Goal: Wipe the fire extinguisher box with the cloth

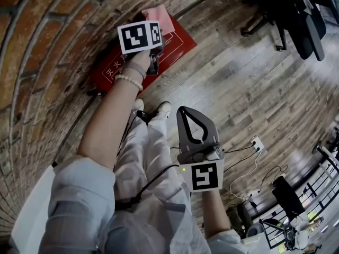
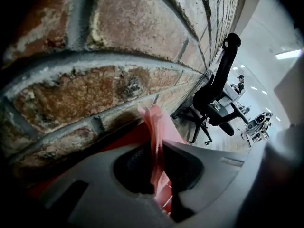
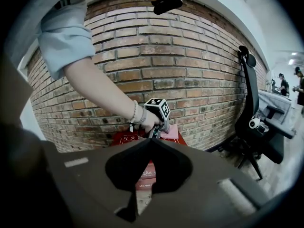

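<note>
a brick wall (image 1: pixel 47 46) meets plank floor (image 1: pixel 254 89), and at 11 o'clock in the head view the red fire extinguisher box (image 1: pixel 177 46) sits at its foot, its inside not visible. the left gripper (image 2: pixel 159 144) pinches the pink cloth (image 2: pixel 154 122) on the box top, while the right gripper (image 3: pixel 151 139), jaws together on nothing, hangs back at 5 o'clock. only a thin fold looks caught, so a hard drag could pull it free.

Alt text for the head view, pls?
Seen from above, the left gripper holds a pink cloth on the red fire extinguisher box by a brick wall. The right gripper hangs shut and empty above the wood floor.
</note>
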The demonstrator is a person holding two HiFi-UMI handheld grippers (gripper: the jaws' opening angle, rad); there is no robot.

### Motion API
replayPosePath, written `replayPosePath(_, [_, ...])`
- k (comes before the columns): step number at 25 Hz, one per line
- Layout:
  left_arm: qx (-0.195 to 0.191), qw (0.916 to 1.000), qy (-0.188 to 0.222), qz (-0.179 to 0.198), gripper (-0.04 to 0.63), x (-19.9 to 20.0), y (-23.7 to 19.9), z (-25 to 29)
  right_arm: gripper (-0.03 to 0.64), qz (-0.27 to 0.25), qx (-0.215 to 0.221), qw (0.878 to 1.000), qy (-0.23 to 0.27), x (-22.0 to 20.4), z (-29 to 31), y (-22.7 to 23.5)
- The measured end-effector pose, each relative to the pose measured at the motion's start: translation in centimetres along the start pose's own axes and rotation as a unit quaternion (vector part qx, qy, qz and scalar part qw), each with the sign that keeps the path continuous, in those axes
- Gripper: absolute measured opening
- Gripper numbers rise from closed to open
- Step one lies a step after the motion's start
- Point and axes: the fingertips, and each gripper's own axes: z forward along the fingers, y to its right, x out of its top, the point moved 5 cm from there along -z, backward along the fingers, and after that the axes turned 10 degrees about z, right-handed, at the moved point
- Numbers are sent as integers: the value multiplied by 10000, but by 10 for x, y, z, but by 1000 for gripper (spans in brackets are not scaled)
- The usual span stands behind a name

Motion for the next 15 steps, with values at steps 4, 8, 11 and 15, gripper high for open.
replayPosePath(4, [28, 10000, 16, -31, 14, -5, -4, -4, 6, 6, -11, 10000, 47, 2, 0, -3])
replayPosePath(8, [33, 9999, 57, -107, 14, -10, -8, -9, 6, -24, 11, 10000, 2, 1, 1, -9])
replayPosePath(11, [25, 9998, 74, -166, 12, -13, -10, -11, 6, -86, 58, 9999, -32, 1, 4, -13])
replayPosePath(15, [107, 9997, 103, -191, 14, -17, -15, -17, 6, -79, 82, 9999, -10, 4, 5, -19])
